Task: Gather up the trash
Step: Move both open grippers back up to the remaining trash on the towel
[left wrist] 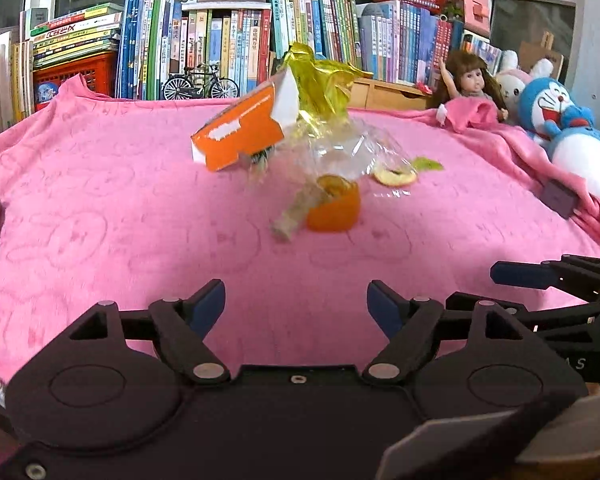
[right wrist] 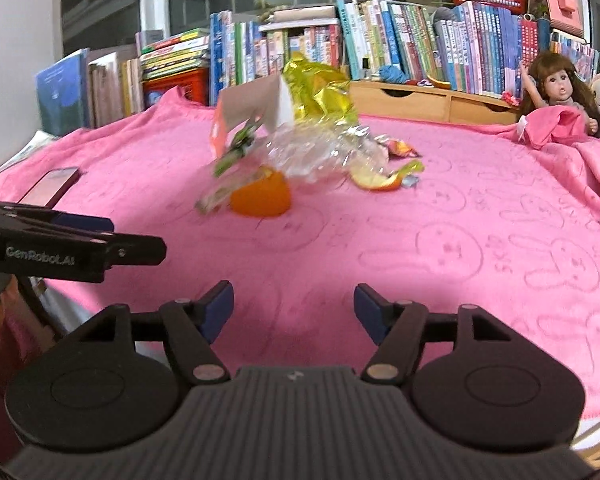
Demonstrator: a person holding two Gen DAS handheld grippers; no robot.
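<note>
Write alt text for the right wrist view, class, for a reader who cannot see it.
A heap of trash lies mid-blanket: an orange peel cup, clear plastic wrap, yellow foil and a torn carton. The right gripper stands open and empty above the pink blanket; the left gripper enters from the left. Books and a doll line the back.

"GenRobot.AI" stands on the left gripper (right wrist: 100, 236); book spines illegible.
</note>
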